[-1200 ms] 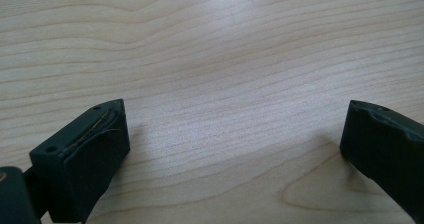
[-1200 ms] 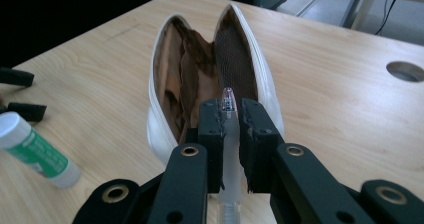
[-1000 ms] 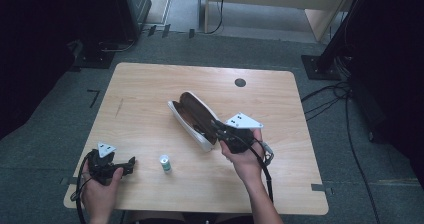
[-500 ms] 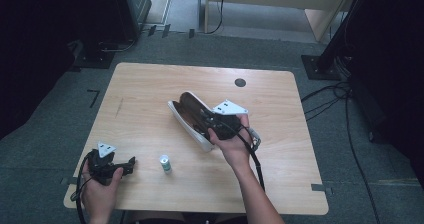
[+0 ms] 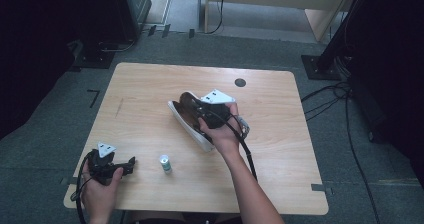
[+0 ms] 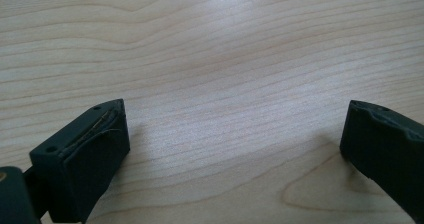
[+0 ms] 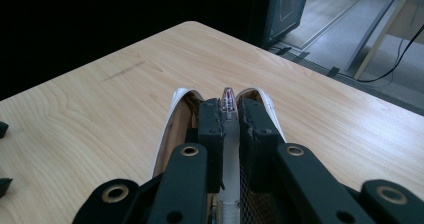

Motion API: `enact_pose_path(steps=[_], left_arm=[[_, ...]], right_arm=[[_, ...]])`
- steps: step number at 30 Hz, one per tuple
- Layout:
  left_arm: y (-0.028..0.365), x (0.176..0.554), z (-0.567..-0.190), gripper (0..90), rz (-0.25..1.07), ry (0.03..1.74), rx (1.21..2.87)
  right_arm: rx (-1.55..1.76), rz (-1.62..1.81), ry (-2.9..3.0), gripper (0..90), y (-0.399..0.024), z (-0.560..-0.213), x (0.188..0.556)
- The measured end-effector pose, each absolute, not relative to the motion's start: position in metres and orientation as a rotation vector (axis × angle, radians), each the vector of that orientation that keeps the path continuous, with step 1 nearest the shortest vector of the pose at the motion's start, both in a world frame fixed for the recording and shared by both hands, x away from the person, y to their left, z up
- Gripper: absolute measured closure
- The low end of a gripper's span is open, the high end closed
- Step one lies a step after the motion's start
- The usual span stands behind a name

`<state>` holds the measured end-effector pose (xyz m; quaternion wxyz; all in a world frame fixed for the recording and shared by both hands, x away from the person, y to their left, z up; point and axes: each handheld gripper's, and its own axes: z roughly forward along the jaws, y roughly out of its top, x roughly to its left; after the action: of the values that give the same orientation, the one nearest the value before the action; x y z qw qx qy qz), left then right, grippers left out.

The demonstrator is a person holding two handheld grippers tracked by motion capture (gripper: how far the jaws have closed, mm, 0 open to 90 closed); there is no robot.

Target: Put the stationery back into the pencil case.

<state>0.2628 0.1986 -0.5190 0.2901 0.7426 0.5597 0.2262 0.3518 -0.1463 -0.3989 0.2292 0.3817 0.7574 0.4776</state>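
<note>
A dark shoe with a white sole (image 5: 192,129) lies on its side in the middle of the wooden table (image 5: 150,89). My right gripper (image 5: 194,108) hovers over the shoe and points to the far left. Its jaws are shut on a slim clear stick with a red-marked tip (image 7: 227,100), my right gripper (image 7: 229,111) showing the shoe's white rim (image 7: 172,114) on both sides. My left gripper (image 5: 129,164) rests near the front left corner, my left gripper (image 6: 235,134) open wide over bare wood. A small white and green bottle (image 5: 165,164) stands between the hands.
A round dark grommet (image 5: 240,82) sits in the table near its far edge. Black stands and cables (image 5: 345,99) line the floor to the right, and dark equipment (image 5: 125,14) stands behind the table's far left.
My right gripper has moved left and away from the person, from beside the shoe's near end to over it. The shoe, the bottle and the left gripper have stayed put.
</note>
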Motion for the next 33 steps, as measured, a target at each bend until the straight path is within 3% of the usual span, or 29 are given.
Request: enact_pose_path(steps=[33], left_arm=[[0.199,0.263,-0.519,0.0,0.603,1.492,1.982]], right_arm=[[1.065,1.112,2.145,80.1,-0.138,-0.441,0.355]])
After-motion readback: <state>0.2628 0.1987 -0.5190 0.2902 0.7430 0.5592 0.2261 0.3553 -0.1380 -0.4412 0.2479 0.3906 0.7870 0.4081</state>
